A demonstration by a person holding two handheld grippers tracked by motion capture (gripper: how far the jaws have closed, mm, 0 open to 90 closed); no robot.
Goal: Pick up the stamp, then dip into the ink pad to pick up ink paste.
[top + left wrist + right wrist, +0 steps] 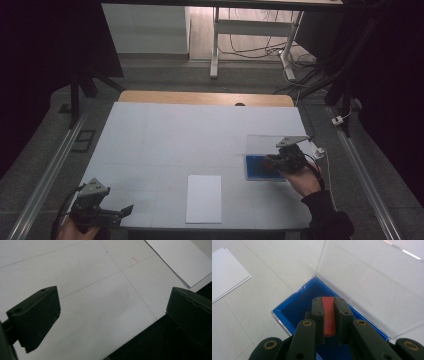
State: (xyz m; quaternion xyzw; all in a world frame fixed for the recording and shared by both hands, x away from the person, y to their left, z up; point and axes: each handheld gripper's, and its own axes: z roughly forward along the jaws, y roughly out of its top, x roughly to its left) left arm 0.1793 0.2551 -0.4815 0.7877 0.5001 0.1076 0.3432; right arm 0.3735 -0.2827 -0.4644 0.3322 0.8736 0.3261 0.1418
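we are clamping our right tongs on a red-orange piece over the blue box at lower centre, its clear lid standing open for access. our left tongs are resting apart, idle, at the tabletop edge.

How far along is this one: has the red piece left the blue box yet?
Done: the clear lid stands open. In hand: the right gripper is clamped on the red piece, over the blue box. Left: lifting it clear. The left gripper waits open near the white sheet.
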